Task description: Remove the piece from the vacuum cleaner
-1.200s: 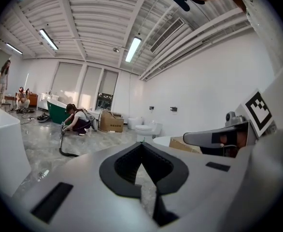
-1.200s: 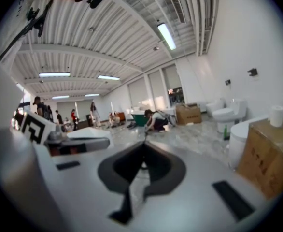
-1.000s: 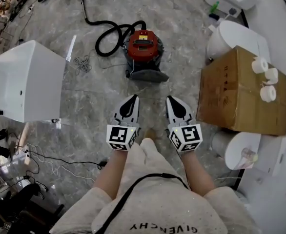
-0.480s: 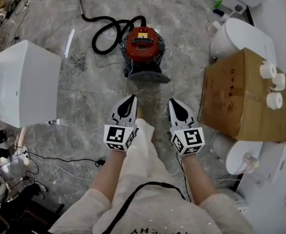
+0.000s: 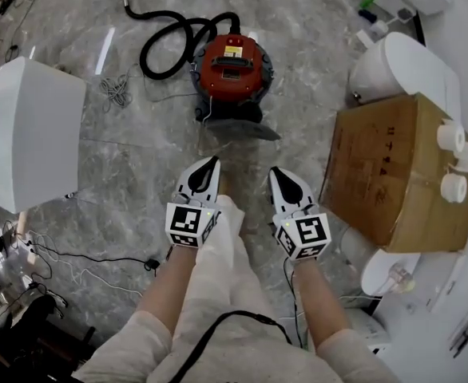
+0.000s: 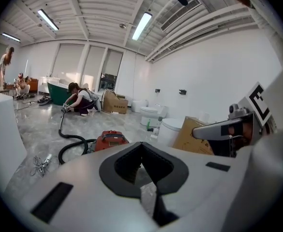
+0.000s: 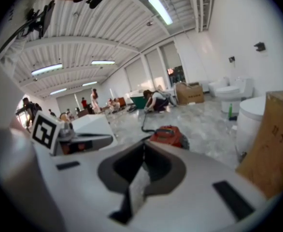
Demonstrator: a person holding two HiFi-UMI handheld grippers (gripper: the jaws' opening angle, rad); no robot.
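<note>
A red canister vacuum cleaner (image 5: 231,70) with a dark base sits on the grey marble floor ahead of me, and its black hose (image 5: 167,42) curls off to the upper left. It also shows in the left gripper view (image 6: 110,140) and the right gripper view (image 7: 168,135). My left gripper (image 5: 212,160) and right gripper (image 5: 273,170) are held side by side below the vacuum, well short of it, pointing toward it. Both are shut with nothing in them.
A white box-shaped unit (image 5: 26,130) stands on the left. A cardboard box (image 5: 394,174) with three paper rolls (image 5: 456,162) stands on the right, white toilets (image 5: 398,62) behind it. Cables (image 5: 82,258) lie at the lower left. People crouch in the distance (image 6: 78,100).
Both grippers and the view have moved forward, toward the vacuum, which now appears larger and nearer. The jaws stayed shut.
</note>
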